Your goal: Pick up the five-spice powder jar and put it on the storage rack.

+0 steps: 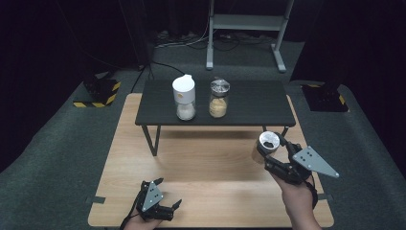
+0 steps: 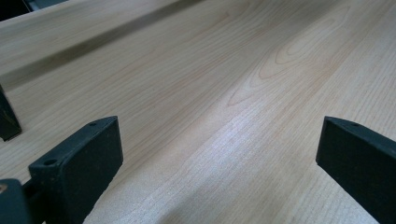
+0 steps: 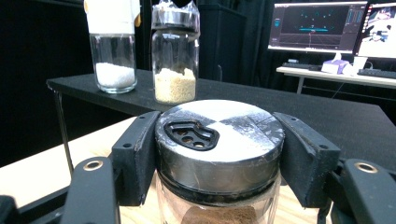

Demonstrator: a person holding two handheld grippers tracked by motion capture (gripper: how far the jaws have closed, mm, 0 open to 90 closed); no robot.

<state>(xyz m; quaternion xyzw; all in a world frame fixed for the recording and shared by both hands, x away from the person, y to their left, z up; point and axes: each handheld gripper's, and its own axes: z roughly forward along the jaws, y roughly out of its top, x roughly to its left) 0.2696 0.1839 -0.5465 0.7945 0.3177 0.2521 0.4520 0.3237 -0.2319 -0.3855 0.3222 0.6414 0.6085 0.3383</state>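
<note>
1. Gripping the shaker jar by its metal lid, my right gripper has both pads clamped on the lid's sides; brown powder shows through the glass below, and the lid's pour holes face up.
2. From the high view the jar is held in the air off the wooden table, above its right edge and just in front of the right end of the black shelf.
3. On that shelf, near its middle, stand two more jars close together but apart: the white-capped jar with white grains on the left, the metal-lidded jar with tan grains on the right. In the right gripper view they stand beyond the held lid, both upright.
4. My left gripper rests at the near edge of the table towards its left corner, jaws wide apart with nothing between them, bare wood grain under them.
5. As I judge it, the work is putting the seasoning jars up on the shelf in a row. Two are placed, the third is picked up and lifted, so the grasp is done.
6. What is left: carry it over the shelf's front edge, set it down upright in the free space right of the tan jar, and let go without nudging its neighbour.
</note>
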